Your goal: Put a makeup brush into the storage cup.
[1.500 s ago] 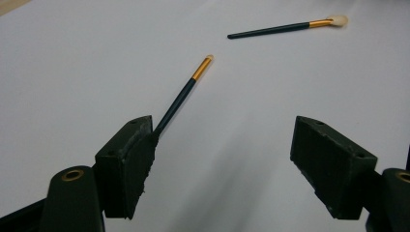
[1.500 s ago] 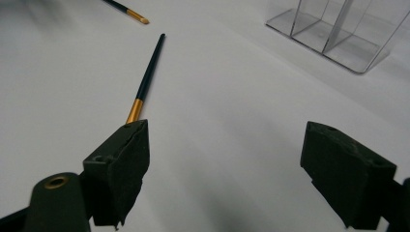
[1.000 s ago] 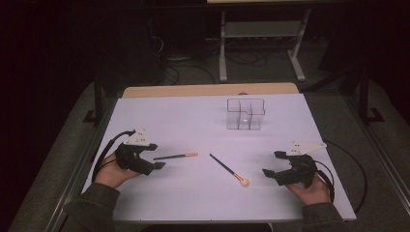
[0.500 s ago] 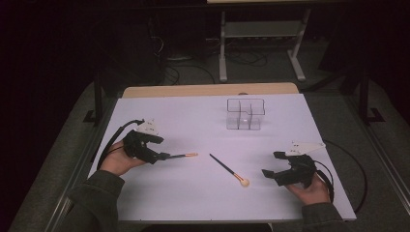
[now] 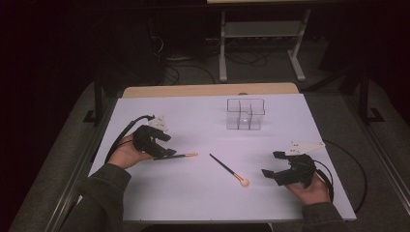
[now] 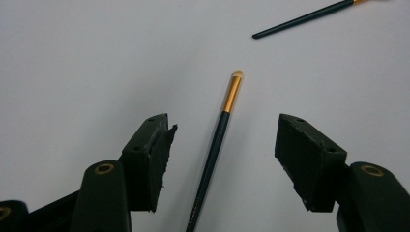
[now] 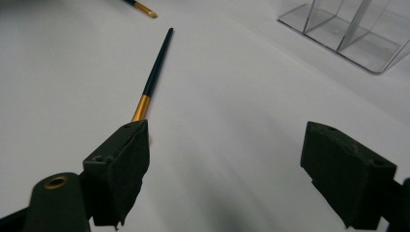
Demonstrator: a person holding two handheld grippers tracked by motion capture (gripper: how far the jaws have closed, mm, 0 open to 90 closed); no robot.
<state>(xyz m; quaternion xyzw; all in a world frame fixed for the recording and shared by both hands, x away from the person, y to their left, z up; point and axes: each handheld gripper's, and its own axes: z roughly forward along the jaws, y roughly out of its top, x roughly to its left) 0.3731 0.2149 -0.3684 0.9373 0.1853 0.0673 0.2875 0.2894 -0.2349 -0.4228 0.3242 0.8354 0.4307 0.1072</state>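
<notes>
Two makeup brushes with dark handles and gold ferrules lie on the white table (image 5: 193, 198). The left brush (image 5: 181, 155) (image 6: 217, 145) lies between the jaws of my left gripper (image 5: 163, 152) (image 6: 225, 130). The jaws have just been closing, but the pads stand apart from the handle on both sides. The second brush (image 5: 227, 169) (image 7: 154, 72) lies mid-table, bristle end nearest my right gripper (image 5: 270, 173) (image 7: 227, 140). That gripper is open with nothing between its fingers, and its left jaw is just beside the brush's ferrule.
A clear plastic organizer (image 5: 245, 113) (image 7: 348, 34) with several compartments stands at the back centre of the table. A wooden strip (image 5: 208, 90) runs along the far edge. Cables trail from both grippers, and dark floor surrounds the table.
My left gripper has moved forward and right along the table until its jaws straddle the left brush's handle. The right gripper and both brushes have stayed put.
</notes>
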